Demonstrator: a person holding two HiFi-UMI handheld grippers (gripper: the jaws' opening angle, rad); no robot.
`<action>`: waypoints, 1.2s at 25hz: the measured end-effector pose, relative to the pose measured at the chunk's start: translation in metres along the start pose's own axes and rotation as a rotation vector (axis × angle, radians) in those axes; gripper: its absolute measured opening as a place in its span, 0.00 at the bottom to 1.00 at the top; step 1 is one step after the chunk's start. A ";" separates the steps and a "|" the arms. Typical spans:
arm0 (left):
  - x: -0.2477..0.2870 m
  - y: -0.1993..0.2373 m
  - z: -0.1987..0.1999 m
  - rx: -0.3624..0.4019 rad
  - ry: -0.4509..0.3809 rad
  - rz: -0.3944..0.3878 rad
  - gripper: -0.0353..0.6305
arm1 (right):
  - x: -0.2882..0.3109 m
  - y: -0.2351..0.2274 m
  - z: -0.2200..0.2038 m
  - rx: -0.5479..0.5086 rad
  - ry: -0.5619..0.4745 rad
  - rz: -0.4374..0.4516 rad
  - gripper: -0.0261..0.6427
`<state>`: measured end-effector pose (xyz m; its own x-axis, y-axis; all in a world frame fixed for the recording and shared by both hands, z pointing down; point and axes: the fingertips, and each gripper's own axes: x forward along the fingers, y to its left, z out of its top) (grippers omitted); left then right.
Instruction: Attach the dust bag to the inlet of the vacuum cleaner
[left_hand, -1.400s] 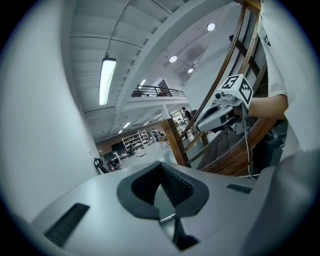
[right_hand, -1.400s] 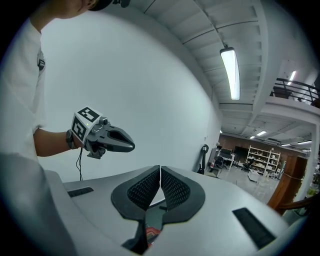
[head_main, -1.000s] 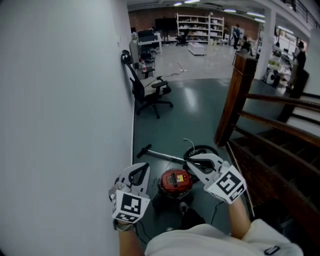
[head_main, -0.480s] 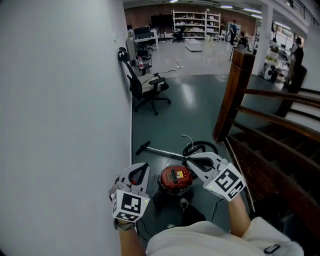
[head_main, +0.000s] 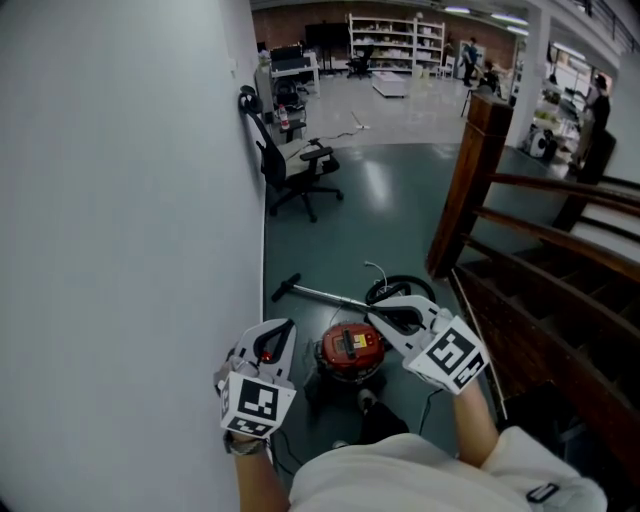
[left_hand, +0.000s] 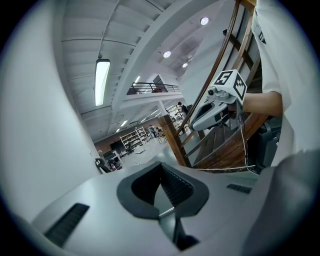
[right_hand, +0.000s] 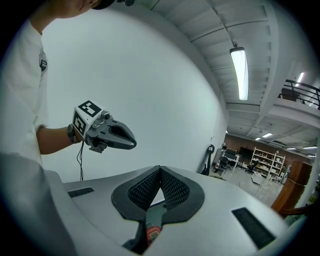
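On the green floor (head_main: 385, 215) near the white wall (head_main: 120, 200) sits the vacuum cleaner (head_main: 347, 349).

No legible word, number or brand anywhere.
- Marker cube (head_main: 250, 403) on left gripper (head_main: 289, 323): black-and-white square code pattern, no letters. Same on marker cube (head_main: 452, 352) of right gripper (head_main: 375, 314).
- Red vacuum cleaner (head_main: 348, 350) on floor: yellow label (head_main: 352, 341) on top, print too small to read.
- Sleeve of person's white shirt (right_hand: 22, 75): small dark emblem (right_hand: 43, 63), unreadable.
- Shirt edge, head view: black tag (head_main: 543, 492), light mark on it, not legible.
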<state>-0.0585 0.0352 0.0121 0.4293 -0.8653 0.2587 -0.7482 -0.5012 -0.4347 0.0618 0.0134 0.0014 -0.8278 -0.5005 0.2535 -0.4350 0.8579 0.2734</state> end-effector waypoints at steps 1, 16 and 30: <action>-0.001 -0.001 -0.001 0.002 0.000 -0.005 0.06 | 0.001 0.001 0.000 -0.001 0.001 0.002 0.08; 0.000 -0.006 -0.011 -0.009 0.000 -0.045 0.06 | 0.010 0.007 -0.006 -0.006 0.034 0.008 0.08; -0.004 -0.001 -0.018 -0.011 0.030 -0.043 0.06 | 0.018 0.009 -0.003 -0.033 0.044 0.022 0.08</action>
<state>-0.0684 0.0395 0.0271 0.4463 -0.8422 0.3026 -0.7349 -0.5379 -0.4130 0.0441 0.0115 0.0112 -0.8204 -0.4865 0.3004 -0.4039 0.8650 0.2977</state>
